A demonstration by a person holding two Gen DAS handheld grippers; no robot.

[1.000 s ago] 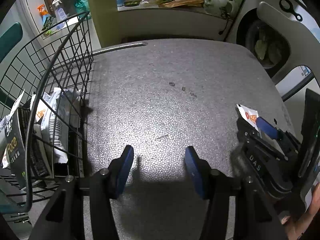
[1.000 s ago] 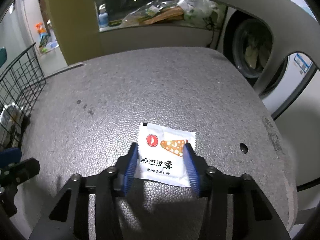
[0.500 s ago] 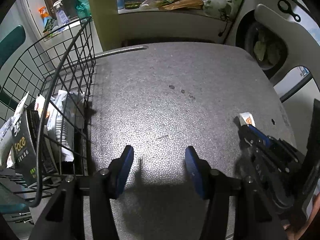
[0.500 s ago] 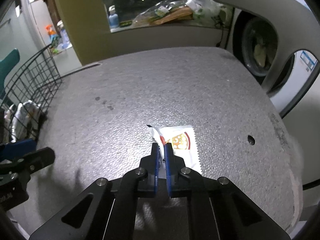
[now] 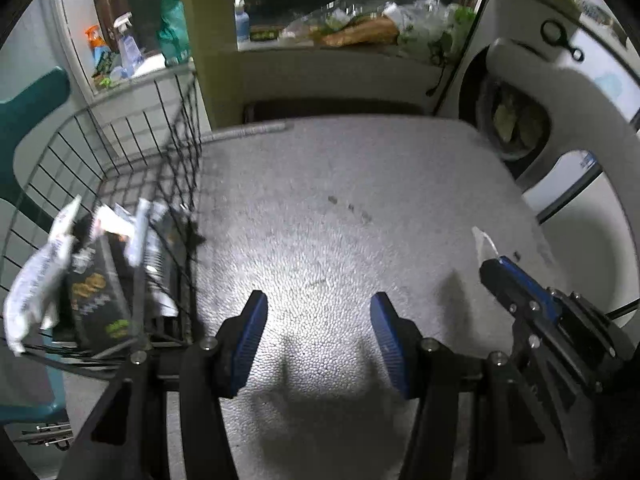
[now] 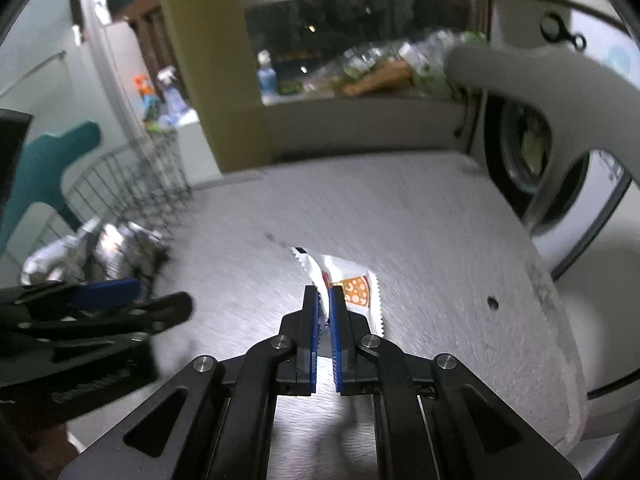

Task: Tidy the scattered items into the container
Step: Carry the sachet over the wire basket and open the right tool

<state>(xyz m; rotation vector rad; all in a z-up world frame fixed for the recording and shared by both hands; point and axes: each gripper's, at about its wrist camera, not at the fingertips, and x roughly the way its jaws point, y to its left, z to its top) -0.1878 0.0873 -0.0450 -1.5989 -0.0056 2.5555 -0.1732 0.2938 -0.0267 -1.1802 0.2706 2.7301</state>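
Note:
My right gripper point(image 6: 323, 293) is shut on a white sachet point(image 6: 352, 286) with a pizza picture, pinched at its left edge and lifted off the grey foam tabletop point(image 6: 420, 240). In the left wrist view that same right gripper point(image 5: 494, 266) shows at the right, with a corner of the sachet point(image 5: 483, 242) sticking out of it. My left gripper point(image 5: 318, 322) hangs open over bare foam with nothing between its fingers. The black wire basket point(image 5: 132, 168) stands at the table's left edge, holding several packets point(image 5: 96, 280).
A washing machine point(image 5: 516, 120) and a white chair back point(image 6: 560, 92) stand close on the right. A sill with bottles and bags point(image 5: 360, 28) runs behind the table. A teal chair point(image 6: 44, 164) sits beyond the basket. A small hole point(image 6: 493, 303) marks the foam's right side.
My right gripper closed on the sachet and lifted it off the foam, tilting upward. My left gripper rose a little and stayed open.

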